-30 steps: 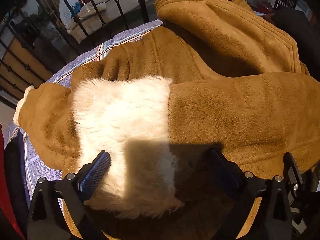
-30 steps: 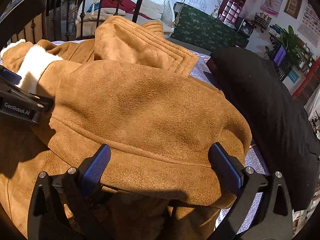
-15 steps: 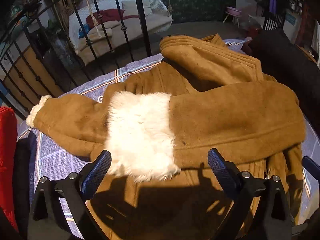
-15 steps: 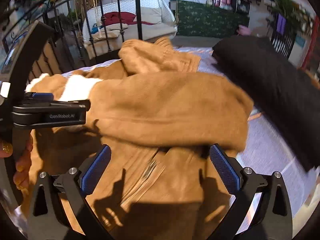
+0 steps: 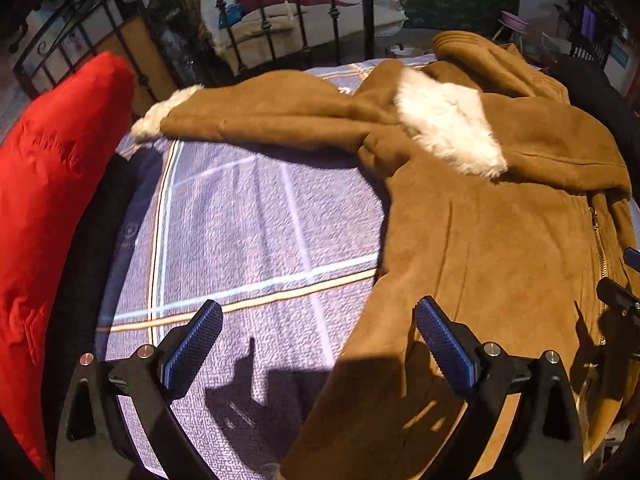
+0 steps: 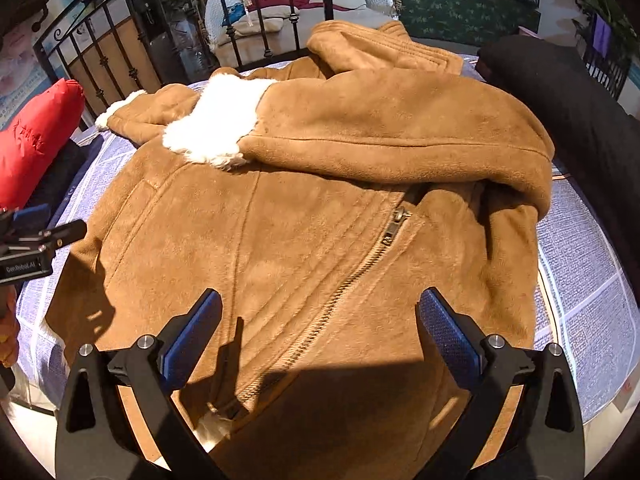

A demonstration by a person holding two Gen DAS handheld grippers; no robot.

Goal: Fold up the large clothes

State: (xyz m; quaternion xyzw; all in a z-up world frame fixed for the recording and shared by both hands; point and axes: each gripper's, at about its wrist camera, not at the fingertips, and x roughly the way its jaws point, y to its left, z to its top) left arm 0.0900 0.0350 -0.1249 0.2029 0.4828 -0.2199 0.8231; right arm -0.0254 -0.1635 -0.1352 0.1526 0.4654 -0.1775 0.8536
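Sunlit checked bedspread (image 5: 256,216), bounded at the far side by a black iron railing (image 6: 280,28), carries the work. On it lies the tan suede coat (image 6: 288,240), front up, zip (image 6: 360,264) running diagonally. One sleeve (image 6: 400,136) is folded across the chest, its white fleece cuff (image 6: 216,124) resting near the opposite shoulder; the other sleeve (image 5: 272,116) stretches out flat over the bedspread toward a red padded garment (image 5: 52,184). A black garment (image 6: 576,112) lies just beside the coat on the far right.

I hold both tongs wide and empty: my left gripper (image 5: 316,344) hovers over the coat's side edge and bare bedspread, my right gripper (image 6: 318,336) over the lower front near the hem.

Judged step: bringing in the outstretched sleeve. To do it well, I would take it near the cuff with the left tongs, catching both suede layers, lift only enough to clear the body, and lay it across parallel to the first sleeve. The right tongs should pin the lower front so the thick, stiff coat does not slide. The bulky collar (image 6: 380,48) may spring the fold open.
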